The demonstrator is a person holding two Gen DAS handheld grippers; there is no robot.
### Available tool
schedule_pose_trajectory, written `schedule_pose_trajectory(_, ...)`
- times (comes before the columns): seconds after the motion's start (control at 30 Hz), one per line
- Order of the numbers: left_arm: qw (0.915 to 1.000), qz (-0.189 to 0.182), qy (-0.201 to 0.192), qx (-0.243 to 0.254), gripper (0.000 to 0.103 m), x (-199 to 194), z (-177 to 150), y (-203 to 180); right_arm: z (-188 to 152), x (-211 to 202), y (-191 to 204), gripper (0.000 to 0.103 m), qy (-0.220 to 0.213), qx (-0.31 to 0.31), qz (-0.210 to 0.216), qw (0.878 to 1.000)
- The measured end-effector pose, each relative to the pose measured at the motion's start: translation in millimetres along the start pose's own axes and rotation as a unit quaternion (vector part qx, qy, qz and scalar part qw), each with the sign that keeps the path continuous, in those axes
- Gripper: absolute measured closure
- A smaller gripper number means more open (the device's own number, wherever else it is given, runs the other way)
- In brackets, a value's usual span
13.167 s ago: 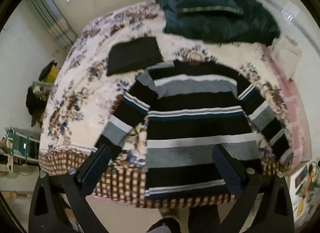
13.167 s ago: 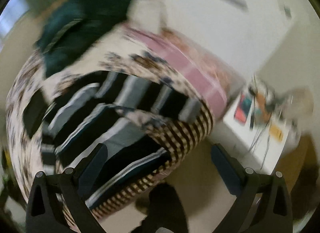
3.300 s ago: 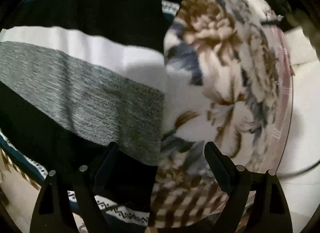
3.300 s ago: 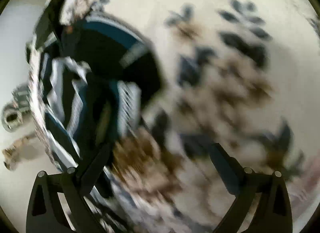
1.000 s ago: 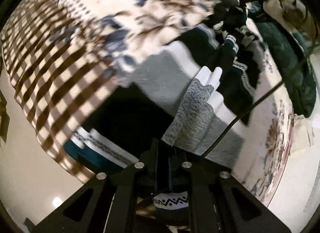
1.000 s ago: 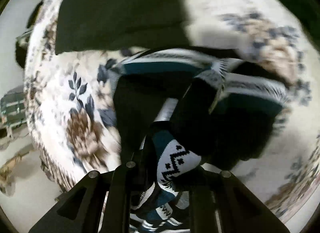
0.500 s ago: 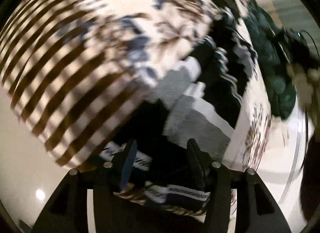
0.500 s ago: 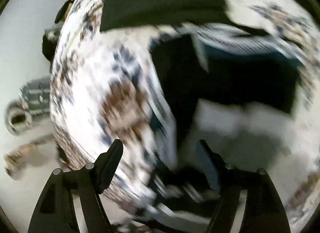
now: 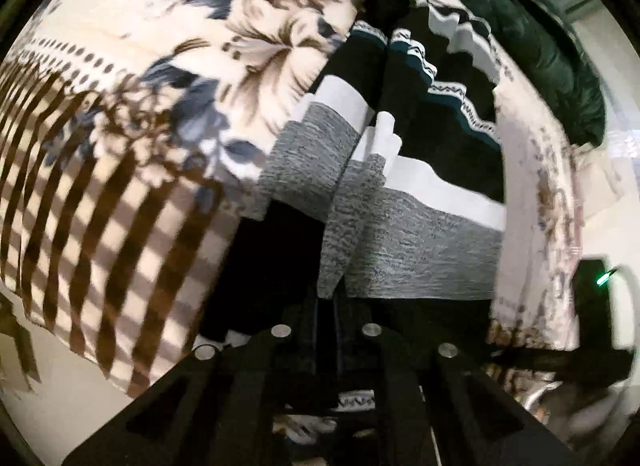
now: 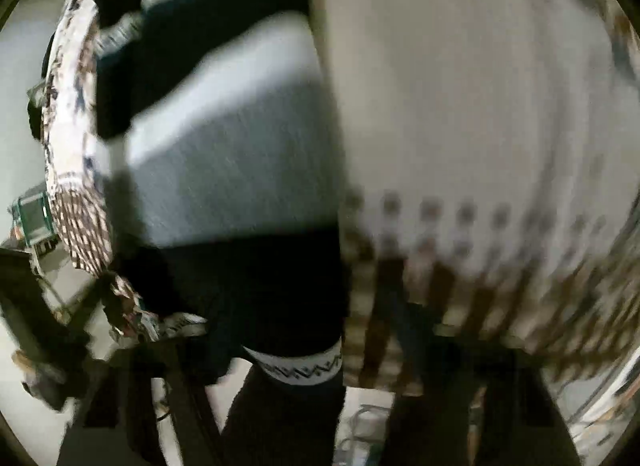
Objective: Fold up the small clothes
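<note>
The striped sweater (image 9: 420,201) lies on the bed (image 9: 120,113) with its sides folded inward, its hem at the bed's near edge where the checked border of the floral blanket (image 9: 248,37) hangs over. The left hand-held gripper (image 9: 326,322) is clenched on the sweater's black lower band at that edge, its fingers pressed together with fabric bunched between them. The right hand-held gripper (image 10: 320,378) sits over the hem's patterned white trim in a heavily blurred view; its jaws are closing, and whether they press the cloth cannot be told. A dark green quilt (image 9: 532,33) lies at the bed's far end.
</note>
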State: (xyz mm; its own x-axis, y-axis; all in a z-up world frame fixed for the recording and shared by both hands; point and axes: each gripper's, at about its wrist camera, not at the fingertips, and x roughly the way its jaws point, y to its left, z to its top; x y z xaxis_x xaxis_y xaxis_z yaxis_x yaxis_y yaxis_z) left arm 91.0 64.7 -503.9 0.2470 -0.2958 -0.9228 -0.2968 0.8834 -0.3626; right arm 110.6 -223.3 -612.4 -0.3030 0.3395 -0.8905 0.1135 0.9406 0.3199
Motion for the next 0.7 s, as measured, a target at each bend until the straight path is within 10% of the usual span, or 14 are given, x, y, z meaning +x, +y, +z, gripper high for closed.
schedule_pose_trajectory(0.27, 0.9991, -0.014, 0.002, 0.040, 0.099, -33, 21, 18, -54, -4, 27, 0.088, -0.072, 0.030, -0.017, 0.997)
schedule_pose_trajectory(0.47, 0.9954, -0.024, 0.092, -0.012, 0.090, 21, 27, 60, -61, 19, 53, 0.087, -0.049, 0.012, -0.074, 0.996)
schedule_pose_trajectory(0.53, 0.9937, -0.033, 0.101, -0.036, 0.069, 11, 28, 67, -61, 23, 52, 0.082, -0.025, 0.015, -0.070, 0.997)
schedule_pose_trajectory(0.7, 0.9963, -0.074, 0.032, -0.032, 0.058, -39, 84, 47, -50, -8, 45, 0.053, -0.029, 0.032, -0.037, 0.998)
